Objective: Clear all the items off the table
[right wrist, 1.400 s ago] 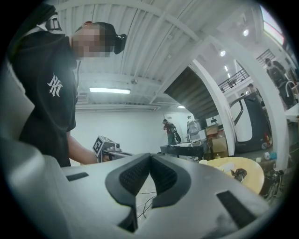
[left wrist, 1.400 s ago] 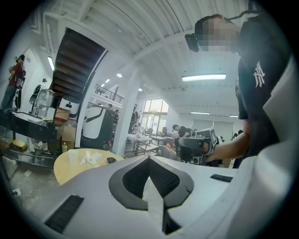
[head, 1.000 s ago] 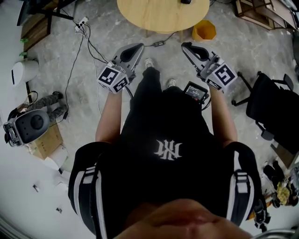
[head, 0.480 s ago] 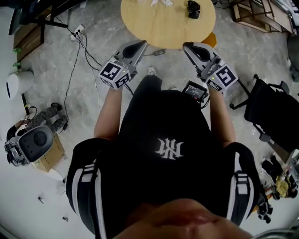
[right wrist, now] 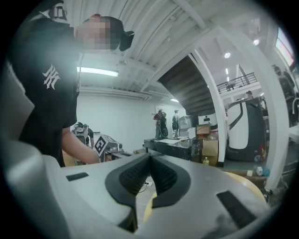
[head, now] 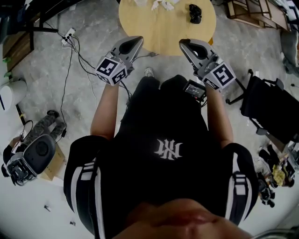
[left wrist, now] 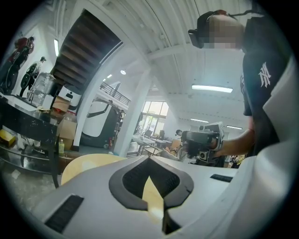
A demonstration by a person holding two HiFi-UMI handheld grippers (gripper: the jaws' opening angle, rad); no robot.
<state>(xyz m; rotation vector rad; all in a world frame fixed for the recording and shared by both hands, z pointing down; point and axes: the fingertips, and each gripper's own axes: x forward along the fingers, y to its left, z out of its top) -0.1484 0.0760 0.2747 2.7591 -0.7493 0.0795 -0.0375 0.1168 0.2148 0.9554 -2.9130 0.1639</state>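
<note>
The left gripper point(head: 136, 42) is being held with its jaws pressed together, tip against tip, and nothing is being pinched between them; in its own view only the pale table top is being seen through the small gap behind the tips. The right gripper point(head: 185, 43) is being held in the same way, closed and empty. Both are being pointed toward twelve o'clock, where the round wooden table point(head: 163, 30) is standing just beyond their tips. The things to be cleared are lying on its far part: a small black object point(head: 195, 13) between twelve and one o'clock from the right gripper, and some white crumpled pieces point(head: 161, 4) at about one o'clock from the left gripper, near the far rim. What they are exactly cannot be told. The task is judged to be only at its start, as nothing is being carried. For a good pick, the jaws should be spread before an item is reached, so that it is not being pushed away by closed tips. The black object is probably best taken with the right gripper, which is nearer, and the white pieces with the left. These pieces are looking light and soft, so a gentle, low pinch is being advised. A cable point(head: 70, 51) is lying on the floor point(head: 46, 93) at nine o'clock from the left gripper, so the feet should be placed with care.
</note>
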